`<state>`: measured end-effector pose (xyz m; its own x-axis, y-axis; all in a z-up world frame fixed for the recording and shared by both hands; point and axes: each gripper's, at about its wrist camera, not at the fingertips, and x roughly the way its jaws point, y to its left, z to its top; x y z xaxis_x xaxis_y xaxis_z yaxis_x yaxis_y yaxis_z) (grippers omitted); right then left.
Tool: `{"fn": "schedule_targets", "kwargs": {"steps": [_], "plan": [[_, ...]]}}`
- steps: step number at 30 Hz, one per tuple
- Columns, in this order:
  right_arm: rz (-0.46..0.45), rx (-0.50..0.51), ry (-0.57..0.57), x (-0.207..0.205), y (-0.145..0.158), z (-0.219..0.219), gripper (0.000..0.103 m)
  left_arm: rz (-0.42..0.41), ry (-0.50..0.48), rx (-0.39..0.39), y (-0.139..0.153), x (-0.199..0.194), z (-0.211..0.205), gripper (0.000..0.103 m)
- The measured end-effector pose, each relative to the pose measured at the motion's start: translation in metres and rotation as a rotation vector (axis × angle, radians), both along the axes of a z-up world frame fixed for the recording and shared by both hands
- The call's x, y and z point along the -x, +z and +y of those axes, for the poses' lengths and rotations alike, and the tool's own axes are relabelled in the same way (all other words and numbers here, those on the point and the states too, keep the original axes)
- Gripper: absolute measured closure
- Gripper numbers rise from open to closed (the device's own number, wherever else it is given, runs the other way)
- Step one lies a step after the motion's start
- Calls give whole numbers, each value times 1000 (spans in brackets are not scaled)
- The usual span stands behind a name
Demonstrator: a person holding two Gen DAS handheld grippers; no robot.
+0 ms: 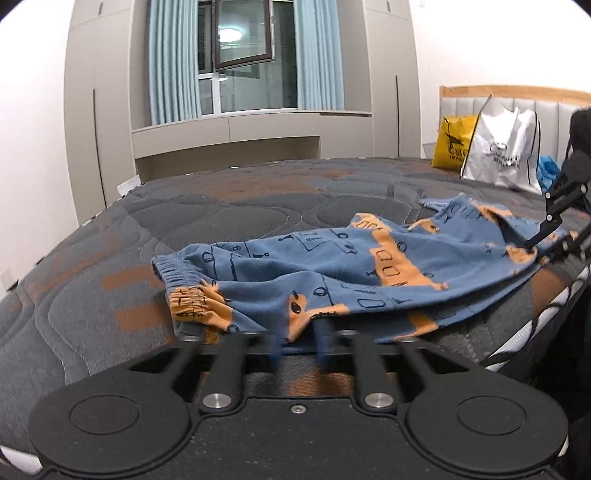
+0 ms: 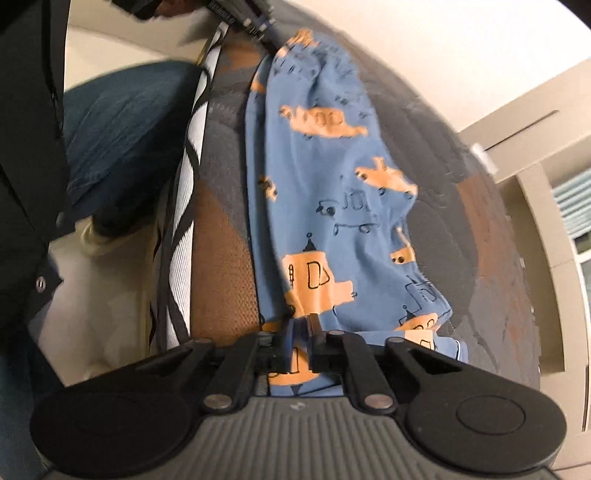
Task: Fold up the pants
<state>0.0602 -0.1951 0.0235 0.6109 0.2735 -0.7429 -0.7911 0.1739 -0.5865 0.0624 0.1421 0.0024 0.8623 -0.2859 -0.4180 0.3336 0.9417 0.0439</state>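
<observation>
Blue pants [image 1: 332, 273] with orange shapes and black drawings lie across the grey and orange mattress [image 1: 221, 206], the elastic waistband [image 1: 184, 273] at the left. My left gripper [image 1: 299, 332] is shut on the near hem of the pants. My right gripper [image 2: 300, 325] is shut on the other end of the pants [image 2: 332, 192], which hang stretched between both grippers. The right gripper also shows in the left wrist view [image 1: 532, 243], pinching the far right cloth. The left gripper appears at the top of the right wrist view [image 2: 266, 31].
A yellow bag [image 1: 452, 142] and a white bag [image 1: 506, 147] stand against the headboard [image 1: 517, 98] at the back right. The person's jeans-clad leg [image 2: 122, 133] is beside the mattress edge [image 2: 192, 177]. Wardrobes and a window lie beyond.
</observation>
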Motion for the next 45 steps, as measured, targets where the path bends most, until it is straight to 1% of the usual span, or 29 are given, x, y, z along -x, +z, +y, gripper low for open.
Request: {"fn": "schedule_targets", "kwargs": {"steps": [1, 2, 3, 4, 5, 6, 7, 8, 10, 11, 14, 16, 17, 20, 22, 23, 24, 26, 27, 29, 30, 31, 32, 34, 36, 37, 39, 42, 45], "plan": [[-3, -48, -24, 2, 3, -5, 61, -6, 12, 19, 2, 3, 0, 43], [-8, -122, -67, 3, 8, -15, 34, -28, 25, 40, 5, 8, -3, 25], [-18, -182, -102, 6, 12, -23, 26, -53, 38, 60, 8, 12, -7, 14], [-33, -283, -153, 8, 17, -37, 16, -69, 48, 74, 11, 15, -13, 10], [-50, -367, -205, 10, 18, -47, 10, -90, 55, 98, 13, 16, -21, 3], [-68, -458, -271, 12, 20, -59, 8, -107, 50, 120, 15, 17, -30, 1], [-89, -548, -348, 13, 22, -74, 1, -123, 30, 148, 17, 16, -42, 1], [-115, -649, -434, 15, 22, -91, 0, -126, 6, 166, 18, 13, -53, 1], [-129, -791, -568, 13, 20, -120, 0, -119, -50, 202, 20, 2, -80, 1], [-115, -882, -663, 11, 18, -139, 0, -113, -76, 214, 19, -3, -93, 1], [-62, -1044, -850, 4, 9, -178, 0, -75, -142, 242, 15, -21, -136, 1], [-52, -1073, -926, 2, 4, -190, 0, -56, -178, 266, 12, -32, -162, 1], [-45, -1079, -940, 1, 1, -194, 0, -44, -197, 281, 12, -37, -176, 1], [-1, -1088, -934, -3, -5, -203, 0, -33, -255, 321, 9, -53, -212, 1], [45, -1088, -946, -4, -9, -209, 0, -9, -276, 349, 7, -64, -232, 1], [83, -1095, -962, -12, -10, -214, 0, 9, -286, 359, 5, -69, -239, 1], [113, -1103, -977, -17, -13, -218, 1, 29, -287, 355, 2, -74, -246, 1], [172, -1107, -1009, -28, -20, -226, 19, 58, -274, 331, -2, -79, -254, 1], [173, -1096, -1019, -30, -21, -228, 26, 67, -274, 324, -4, -80, -257, 1], [148, -1065, -1017, -31, -21, -229, 56, 82, -276, 324, -8, -82, -259, 1], [149, -1050, -1011, -33, -20, -228, 62, 83, -276, 328, -8, -82, -259, 1], [148, -1045, -1003, -33, -21, -228, 79, 83, -274, 332, -7, -81, -257, 1], [154, -1042, -991, -34, -21, -227, 93, 81, -272, 332, -7, -82, -257, 1], [156, -1030, -976, -35, -20, -225, 94, 77, -264, 331, -6, -81, -256, 1], [118, -989, -955, -36, -15, -222, 95, 78, -262, 335, -3, -78, -250, 1], [72, -953, -949, -34, -10, -220, 95, 77, -262, 336, -2, -78, -249, 1], [-2, -913, -954, -32, 0, -223, 96, 70, -264, 329, 0, -76, -248, 1], [-82, -869, -972, -31, 13, -231, 96, 61, -269, 315, 1, -71, -247, 1], [-154, -788, -1000, -34, 11, -234, 95, 72, -284, 317, 0, -69, -247, 1]]}}
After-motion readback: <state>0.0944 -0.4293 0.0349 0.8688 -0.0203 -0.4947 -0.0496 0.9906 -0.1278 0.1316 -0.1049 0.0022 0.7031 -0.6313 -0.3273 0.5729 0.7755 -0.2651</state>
